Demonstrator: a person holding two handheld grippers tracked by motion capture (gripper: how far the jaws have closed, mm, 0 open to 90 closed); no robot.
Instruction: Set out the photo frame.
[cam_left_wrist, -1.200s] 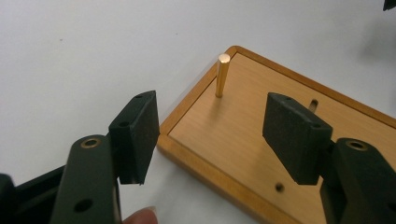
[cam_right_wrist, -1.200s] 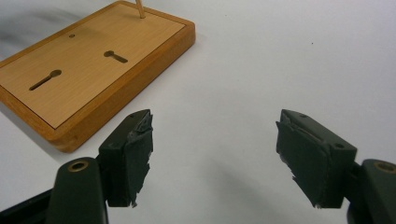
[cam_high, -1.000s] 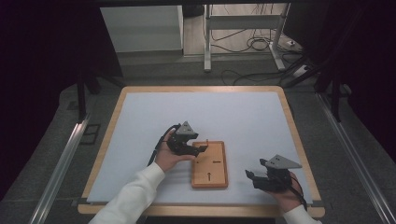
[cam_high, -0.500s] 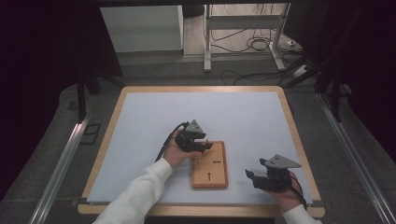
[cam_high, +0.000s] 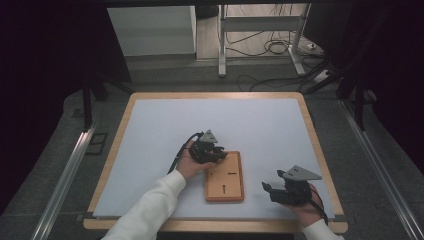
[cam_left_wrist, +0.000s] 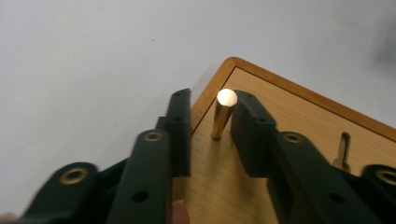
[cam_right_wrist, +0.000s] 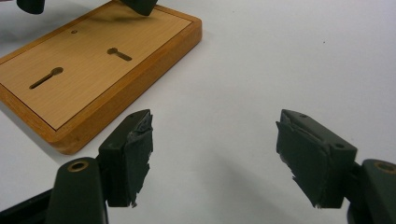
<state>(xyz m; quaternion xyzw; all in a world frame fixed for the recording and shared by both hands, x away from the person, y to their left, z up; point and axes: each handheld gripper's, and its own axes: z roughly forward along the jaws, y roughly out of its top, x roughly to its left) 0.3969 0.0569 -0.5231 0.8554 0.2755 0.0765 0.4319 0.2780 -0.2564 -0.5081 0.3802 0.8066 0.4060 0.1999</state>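
A wooden board (cam_high: 224, 176) with two keyhole slots lies on the white table top near the front edge. A short brass pin (cam_left_wrist: 222, 114) stands upright near the board's (cam_left_wrist: 289, 135) corner. My left gripper (cam_left_wrist: 212, 135) is open around the pin: the right pad touches it and the left pad stands apart. In the high view the left gripper (cam_high: 220, 151) sits over the board's far left corner. My right gripper (cam_high: 267, 190) rests to the right of the board. Its jaws (cam_right_wrist: 215, 158) are open wide over bare table, with the board (cam_right_wrist: 93, 60) ahead to their left.
The white table top (cam_high: 225, 120) has a raised wooden rim (cam_high: 116, 145) all round. A sleeved forearm (cam_high: 150, 210) reaches in from the front edge. Beyond the table lie floor cables (cam_high: 270, 47) and a metal stand (cam_high: 222, 45).
My left gripper has moved right, onto the board's far left corner, and now brackets the pin. The right gripper has stayed put.
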